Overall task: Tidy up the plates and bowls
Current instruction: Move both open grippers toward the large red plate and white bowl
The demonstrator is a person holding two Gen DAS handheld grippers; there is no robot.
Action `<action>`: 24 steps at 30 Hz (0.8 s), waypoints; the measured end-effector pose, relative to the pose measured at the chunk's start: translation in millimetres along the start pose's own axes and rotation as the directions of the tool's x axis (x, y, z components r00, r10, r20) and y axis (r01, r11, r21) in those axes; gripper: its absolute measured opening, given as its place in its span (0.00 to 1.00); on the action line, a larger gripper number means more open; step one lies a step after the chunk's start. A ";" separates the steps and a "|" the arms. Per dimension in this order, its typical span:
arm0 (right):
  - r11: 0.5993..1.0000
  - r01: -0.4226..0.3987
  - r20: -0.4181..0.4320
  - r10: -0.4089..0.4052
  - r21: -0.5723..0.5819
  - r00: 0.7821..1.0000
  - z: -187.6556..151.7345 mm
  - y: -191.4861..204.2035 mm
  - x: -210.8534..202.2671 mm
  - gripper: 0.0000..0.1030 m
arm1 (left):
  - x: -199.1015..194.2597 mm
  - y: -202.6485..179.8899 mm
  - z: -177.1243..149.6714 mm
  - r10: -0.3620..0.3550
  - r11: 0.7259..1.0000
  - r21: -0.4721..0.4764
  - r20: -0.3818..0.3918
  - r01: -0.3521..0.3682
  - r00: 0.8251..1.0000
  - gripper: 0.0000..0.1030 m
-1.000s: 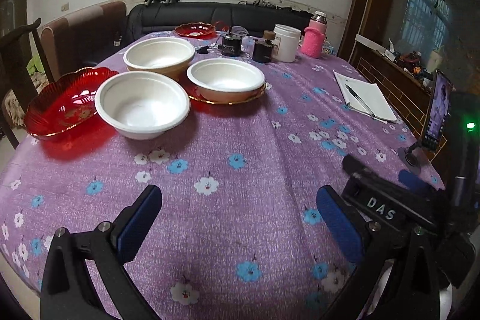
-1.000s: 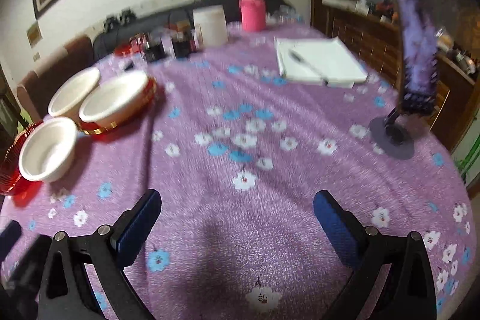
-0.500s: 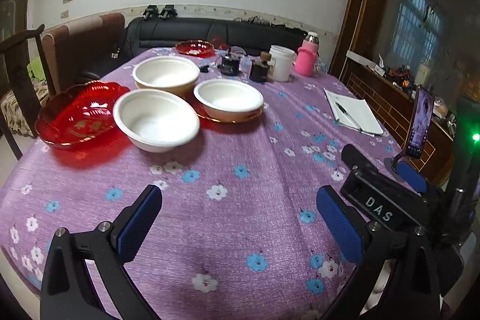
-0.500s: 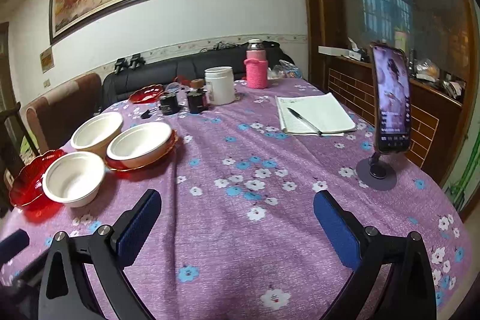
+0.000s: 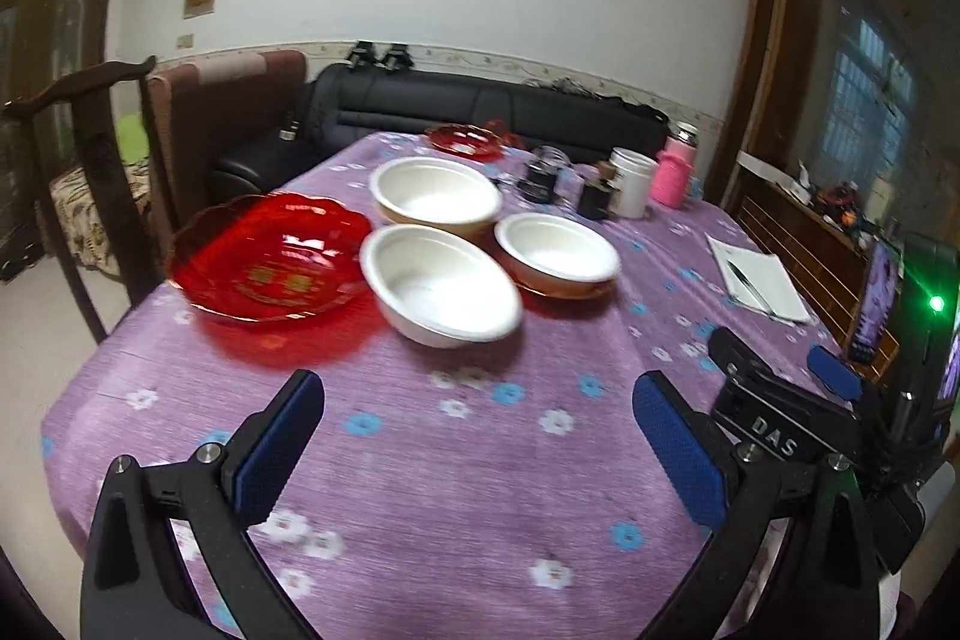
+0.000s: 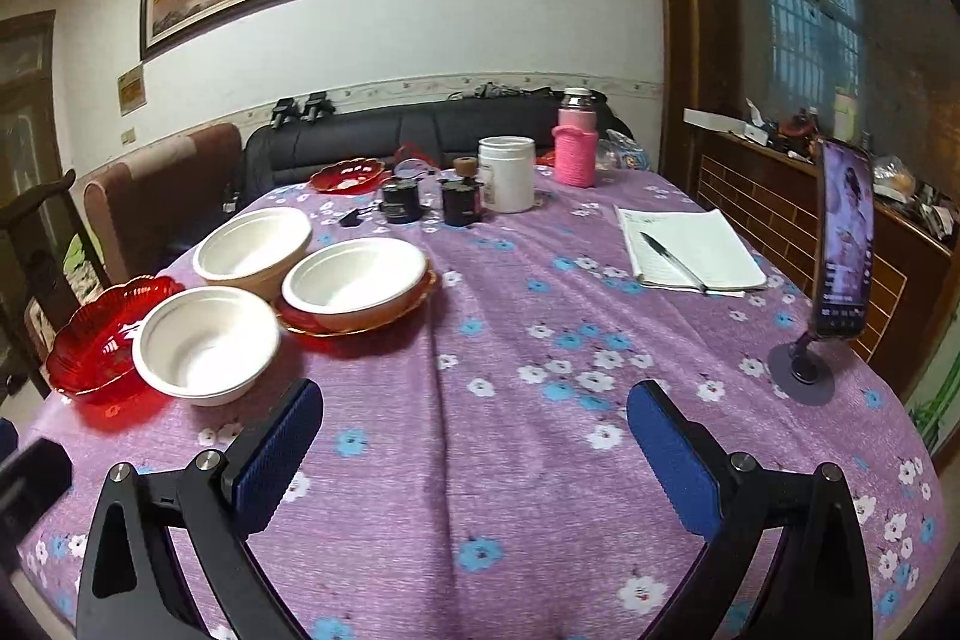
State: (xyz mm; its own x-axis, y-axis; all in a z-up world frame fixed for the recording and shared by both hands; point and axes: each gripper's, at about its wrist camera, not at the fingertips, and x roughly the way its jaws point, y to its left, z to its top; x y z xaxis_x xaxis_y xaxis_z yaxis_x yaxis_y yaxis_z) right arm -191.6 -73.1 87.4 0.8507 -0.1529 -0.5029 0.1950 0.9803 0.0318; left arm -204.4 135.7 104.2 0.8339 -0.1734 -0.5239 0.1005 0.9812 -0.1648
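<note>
Both tools, left tool (image 5: 477,436) and right tool (image 6: 474,436), hover with jaws apart, holding nothing. Three white bowls (image 6: 206,343) and a red plate (image 5: 270,259) cluster across the bench (image 6: 540,460), likely awaiting stacking.

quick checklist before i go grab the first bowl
1. Left gripper open, nothing held: ok.
2. Right gripper open, nothing held: ok.
3. Nearest white bowl upright, looks empty: ok.
4. Path over the tablecloth to that bowl free of objects: ok.
5. Red plate beside the bowl; whether they touch: cannot tell.
6. Right-hand white bowl sits on a gold-rimmed plate: ok.
</note>
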 end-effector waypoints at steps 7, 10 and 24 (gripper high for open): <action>0.997 -0.052 -0.021 0.050 -0.065 0.999 3.4 29.1 5.2 1.00 | -0.1 45.3 8.0 0.080 0.994 -0.081 0.010 -0.079 0.997 1.00; 0.992 -0.081 -0.033 0.078 -0.096 0.996 5.7 42.7 8.0 1.00 | 0.6 65.9 10.0 0.119 0.986 -0.117 0.008 -0.117 0.993 1.00; 0.958 -0.238 -0.112 0.222 -0.160 0.968 22.2 103.2 27.6 1.00 | 4.5 142.6 24.4 0.265 0.940 -0.222 -0.001 -0.259 0.964 1.00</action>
State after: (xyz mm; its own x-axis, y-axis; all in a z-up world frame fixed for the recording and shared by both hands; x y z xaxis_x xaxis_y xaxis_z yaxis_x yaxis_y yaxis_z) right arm -137.2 21.1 96.0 0.8124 0.0838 -0.5771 -0.0944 0.9955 0.0117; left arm -173.1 276.9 98.7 0.8303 0.0931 -0.5495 -0.2421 0.9483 -0.2052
